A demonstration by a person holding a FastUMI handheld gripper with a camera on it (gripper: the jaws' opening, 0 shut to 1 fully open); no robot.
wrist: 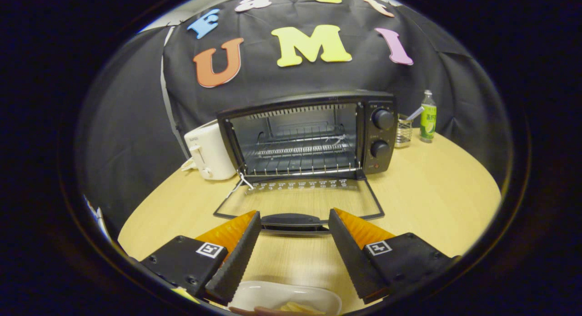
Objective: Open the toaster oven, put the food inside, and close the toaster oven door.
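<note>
A black toaster oven [313, 134] stands at the back of the wooden table [432, 198]. Its glass door [300, 200] hangs fully down toward me, and the door's handle [293, 221] lies just ahead of my fingertips. A wire rack [300, 159] sits inside the lit, bare cavity. My gripper [294, 218] is open, fingers spread wide, with nothing between them. Below and between the fingers, close to me, is a white dish [284, 298] with pale food [298, 308] on it, partly cut off.
A white pop-up toaster [209, 152] stands to the oven's left. Right of the oven are a small wire holder [403, 132] with a utensil and a green-labelled bottle [428, 117]. Bare tabletop spreads to the right of the open door.
</note>
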